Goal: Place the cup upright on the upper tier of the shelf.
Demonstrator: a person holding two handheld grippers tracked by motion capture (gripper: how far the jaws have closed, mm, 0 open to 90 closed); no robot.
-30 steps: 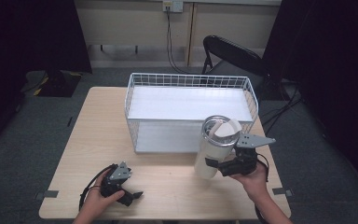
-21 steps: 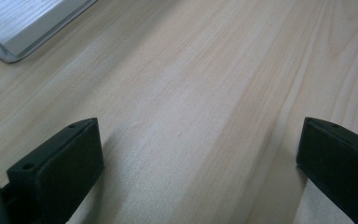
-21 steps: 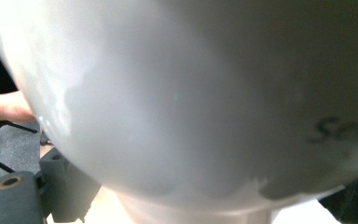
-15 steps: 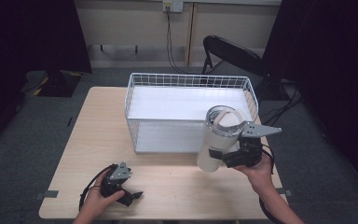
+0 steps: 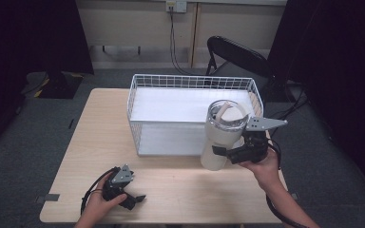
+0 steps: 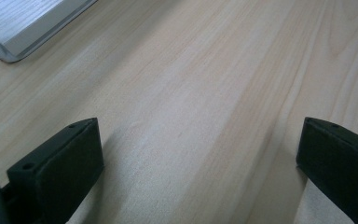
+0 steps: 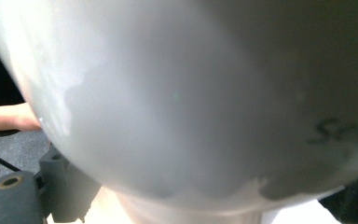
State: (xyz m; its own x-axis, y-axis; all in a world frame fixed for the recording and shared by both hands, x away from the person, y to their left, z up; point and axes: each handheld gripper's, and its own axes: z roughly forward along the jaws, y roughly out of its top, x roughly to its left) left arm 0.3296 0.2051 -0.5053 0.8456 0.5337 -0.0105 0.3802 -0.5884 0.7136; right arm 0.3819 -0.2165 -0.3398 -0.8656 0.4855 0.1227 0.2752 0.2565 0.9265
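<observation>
white tall tumbler with clear lid (image 5: pixel 221 137): 1 | white wire basket (image 5: pixel 190 83): 1, behind tumbler | black handheld grippers (image 5: pixel 228 153) (image 5: pixel 132 198): 2 | light wooden desk (image 5: pixel 180 185): 1 | black folding chair (image 5: pixel 240 54): 1, beyond basket

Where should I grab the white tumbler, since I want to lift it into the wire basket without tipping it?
Grip the white tumbler across its narrower lower body, coming in level from its right side, as the right tongs do now. It stands tall and upright with a wide lidded top, so a side grasp low on the round wall seems steadiest.
</observation>
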